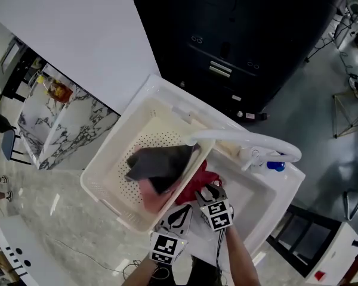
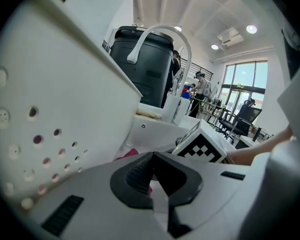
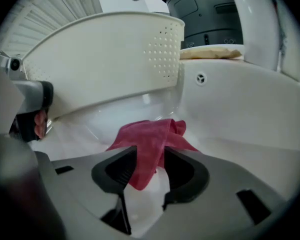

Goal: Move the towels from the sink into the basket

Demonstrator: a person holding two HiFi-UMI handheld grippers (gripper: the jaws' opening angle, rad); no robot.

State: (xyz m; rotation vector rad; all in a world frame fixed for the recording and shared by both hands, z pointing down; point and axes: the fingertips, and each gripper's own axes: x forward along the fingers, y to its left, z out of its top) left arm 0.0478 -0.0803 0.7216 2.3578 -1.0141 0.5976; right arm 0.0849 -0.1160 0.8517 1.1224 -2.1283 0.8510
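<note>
R gripper [image 3: 150, 156] jaws wide, red towel [image 3: 151, 133] between, unpinched | L gripper [image 2: 152, 159] jaws together, idle | I push deeper, clamp firm, lift over sink [image 3: 230, 104] rim to basket [image 3: 100, 69]

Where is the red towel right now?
The red towel lies on the sink floor, just right of the basket in the head view, with a fold standing between the right gripper's open jaws.
</note>
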